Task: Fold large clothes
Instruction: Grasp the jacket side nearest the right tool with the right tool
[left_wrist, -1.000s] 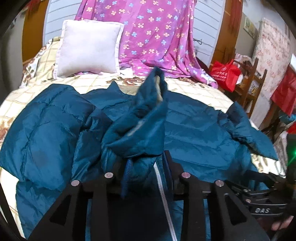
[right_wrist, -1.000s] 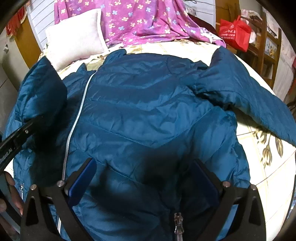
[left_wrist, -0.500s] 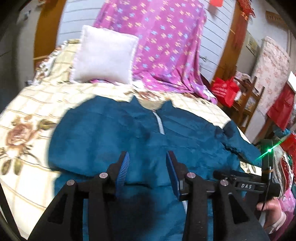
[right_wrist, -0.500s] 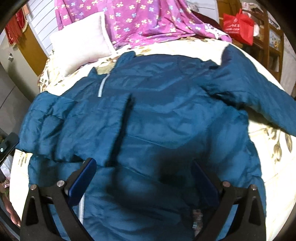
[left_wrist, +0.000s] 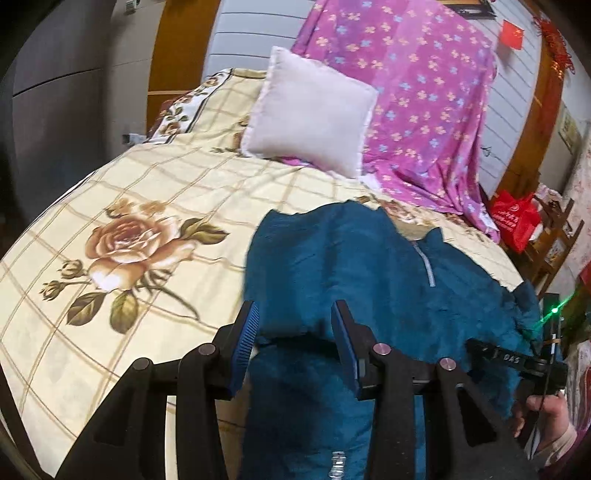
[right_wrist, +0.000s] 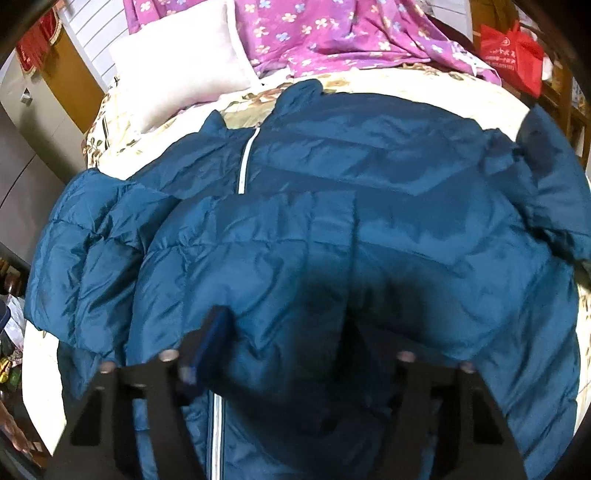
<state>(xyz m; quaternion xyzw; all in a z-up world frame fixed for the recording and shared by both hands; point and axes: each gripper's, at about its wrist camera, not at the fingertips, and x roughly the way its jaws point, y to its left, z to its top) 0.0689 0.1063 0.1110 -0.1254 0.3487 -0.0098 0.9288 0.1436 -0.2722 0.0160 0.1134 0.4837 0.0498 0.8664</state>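
Observation:
A large teal puffer jacket lies front up on the bed, zipper partly covered. Its left sleeve is folded across the chest. The right sleeve sticks out to the right. My left gripper is open and empty, hovering above the jacket's left edge. My right gripper is open over the jacket's lower middle; its left pad shows blurred, the right finger is lost in shadow. The right gripper also shows in the left wrist view, held by a hand.
The bed has a cream floral cover. A white pillow and a purple flowered blanket lie at the head. A red bag sits on wooden furniture at the right. A grey cabinet stands at the left.
My left gripper let go of the left sleeve, which now lies folded across the chest, and pulled back to the left. My right gripper dropped closer to the jacket.

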